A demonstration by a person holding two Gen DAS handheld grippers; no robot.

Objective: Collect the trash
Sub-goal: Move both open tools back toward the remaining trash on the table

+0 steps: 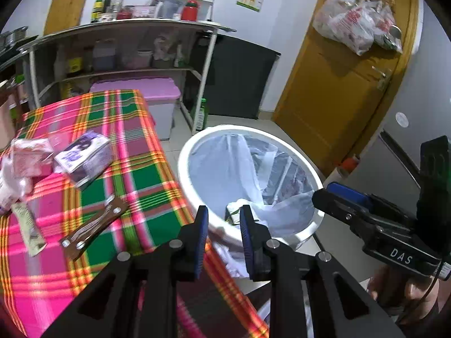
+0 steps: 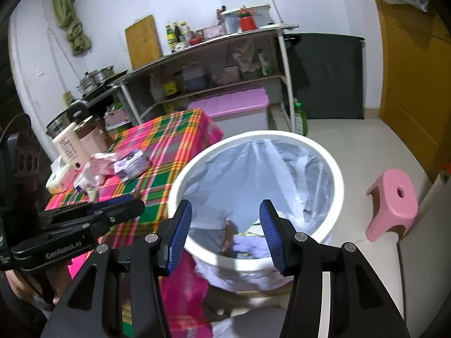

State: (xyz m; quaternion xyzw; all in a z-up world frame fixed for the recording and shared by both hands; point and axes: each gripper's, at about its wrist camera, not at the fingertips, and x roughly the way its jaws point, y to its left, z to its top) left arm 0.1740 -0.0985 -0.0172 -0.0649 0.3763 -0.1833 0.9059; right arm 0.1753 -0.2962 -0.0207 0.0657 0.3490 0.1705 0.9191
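**Two grippers over the bin, both empty**

Both grippers hang above the white trash bin [image 1: 197,152], which stands on the tiled floor just beside the table edge. The bin carries a clear plastic liner [image 2: 253,174]; crumpled wrappers and a brown strip lie at its bottom in the right wrist view.

Left gripper [image 1: 224,235]: blue pads set apart with a moderate gap, nothing between them. Its tips sit over the bin's near rim, next to the plaid tablecloth [image 1: 135,174].

Right gripper [image 2: 225,233]: jaws spread wide, nothing held, positioned directly over the bin opening.

Trash on the table:
- purple-and-white carton [image 1: 84,159], lying tilted
- brown wrapper [image 1: 93,226], flat, nearer the table edge
- pale narrow sachet [image 1: 28,225], to the left of the brown wrapper
- crumpled pink-and-clear plastic packaging [image 1: 25,163], touching the carton's left side

White lotion bottle [image 2: 69,148] lies at the far end of the table beside a jar; contents of the jar cannot be made out.

Pink stool [image 2: 394,200] stands on the floor to the right of the bin, apart from it.
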